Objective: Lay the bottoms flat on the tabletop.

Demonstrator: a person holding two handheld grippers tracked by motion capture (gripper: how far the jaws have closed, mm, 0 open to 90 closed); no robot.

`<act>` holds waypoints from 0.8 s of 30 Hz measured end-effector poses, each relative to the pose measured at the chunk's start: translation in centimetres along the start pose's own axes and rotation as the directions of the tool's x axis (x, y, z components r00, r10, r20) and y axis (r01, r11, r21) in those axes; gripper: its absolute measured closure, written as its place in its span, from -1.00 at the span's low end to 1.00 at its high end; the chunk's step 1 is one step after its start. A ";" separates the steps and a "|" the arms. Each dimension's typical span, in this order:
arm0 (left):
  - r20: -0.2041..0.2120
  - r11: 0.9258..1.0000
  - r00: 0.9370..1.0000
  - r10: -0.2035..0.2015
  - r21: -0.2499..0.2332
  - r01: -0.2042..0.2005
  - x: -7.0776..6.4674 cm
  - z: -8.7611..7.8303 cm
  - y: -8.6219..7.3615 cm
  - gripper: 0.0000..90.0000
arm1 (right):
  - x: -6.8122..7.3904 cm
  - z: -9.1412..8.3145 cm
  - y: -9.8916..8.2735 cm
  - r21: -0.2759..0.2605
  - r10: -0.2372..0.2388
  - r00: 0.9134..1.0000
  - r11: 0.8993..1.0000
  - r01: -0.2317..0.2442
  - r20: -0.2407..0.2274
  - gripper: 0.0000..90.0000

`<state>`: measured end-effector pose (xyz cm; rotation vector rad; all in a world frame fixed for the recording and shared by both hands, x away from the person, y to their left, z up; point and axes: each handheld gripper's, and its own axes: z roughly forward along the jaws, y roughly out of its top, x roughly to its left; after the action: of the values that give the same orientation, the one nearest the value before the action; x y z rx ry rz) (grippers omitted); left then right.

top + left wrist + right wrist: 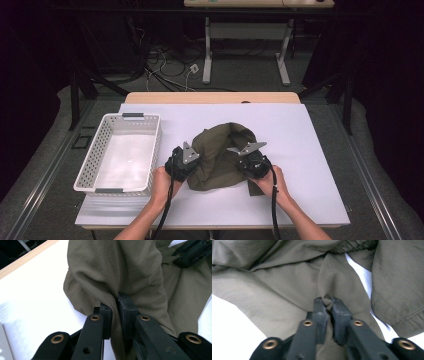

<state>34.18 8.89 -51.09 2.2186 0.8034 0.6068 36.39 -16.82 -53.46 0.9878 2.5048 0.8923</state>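
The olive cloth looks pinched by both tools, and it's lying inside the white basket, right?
Not quite. Both tools grip the olive cloth, but it lies on the white table, right of the white basket, not inside it. The high view shows this; the basket holds nothing.

Garment (220, 155) mid-table; basket (95, 160) left of it, on table (310, 150).

Table top (300, 150) glares white; surroundings dim; close-up jaws slightly soft.
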 end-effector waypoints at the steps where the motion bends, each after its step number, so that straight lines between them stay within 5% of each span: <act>1: 0.000 1.000 1.000 -0.003 0.000 0.003 0.0 0.0 0.0 0.84 | 0.0 -0.2 0.1 0.005 -0.002 1.000 1.000 0.002 0.004 0.90; 9: -0.009 1.000 1.000 -0.018 0.001 0.018 0.1 0.2 -0.2 0.84 | 0.2 -2.2 0.2 -0.017 -0.009 1.000 1.000 0.010 0.012 0.93; 18: -0.018 0.999 1.000 -0.026 0.026 0.027 0.3 0.4 -0.3 0.83 | -0.2 -2.0 -0.1 0.014 -0.005 1.000 1.000 0.005 -0.006 0.92; 24: -0.017 0.999 0.999 -0.035 0.038 0.036 0.5 0.5 -0.6 0.80 | -0.2 -2.1 -0.1 -0.010 -0.009 1.000 1.000 0.009 0.003 0.87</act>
<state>34.59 9.37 -51.72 2.2314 0.8674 0.5981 35.46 -17.92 -51.86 0.9735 2.4978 0.8995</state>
